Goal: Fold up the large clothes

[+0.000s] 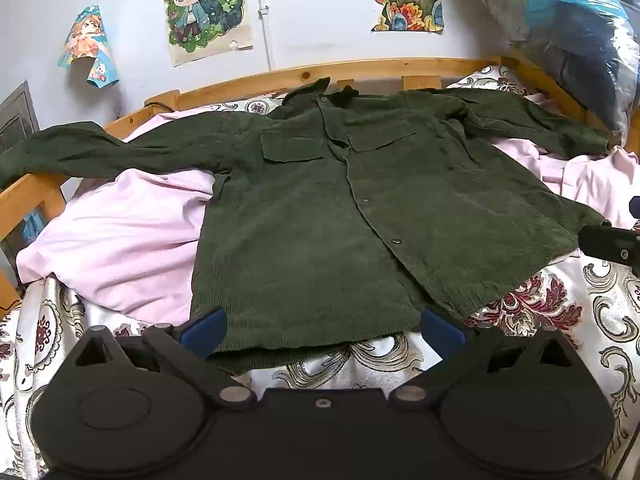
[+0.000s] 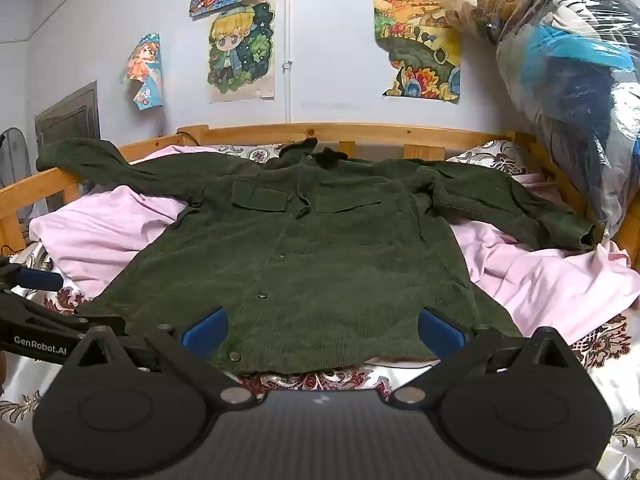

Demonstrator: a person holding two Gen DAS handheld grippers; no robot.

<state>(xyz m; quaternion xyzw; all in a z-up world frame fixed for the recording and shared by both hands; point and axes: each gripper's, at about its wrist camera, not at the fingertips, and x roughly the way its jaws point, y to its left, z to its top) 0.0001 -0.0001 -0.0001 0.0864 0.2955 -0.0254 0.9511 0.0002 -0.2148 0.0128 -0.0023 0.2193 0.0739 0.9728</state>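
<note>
1. Shirt (image 1: 320, 208), dark green corduroy, lies spread face up on the bed (image 1: 560, 312), buttoned, collar toward the wooden headboard (image 1: 360, 72) and hem nearest me, so it is laid out ready for folding.
2. Its sleeves are stretched out to either side; one drapes over the bed rail (image 1: 28, 196), the other reaches toward a plastic-wrapped bundle (image 2: 568, 80). I judge they need bringing in first.
3. My left claw (image 1: 322, 328) hangs over the hem with its blue pads spread as wide as they go, holding nothing.
4. My right claw (image 2: 322, 328) is likewise fully spread and empty, poised at the hem beside the button placket.
5. A pink sheet (image 2: 540, 280) lies rumpled under the shirt, which may be why the cloth sits unevenly.
6. Both claws wait at the bottom edge, probably to take the hem corners, though whether the pads touch the fabric I cannot tell from here.
</note>
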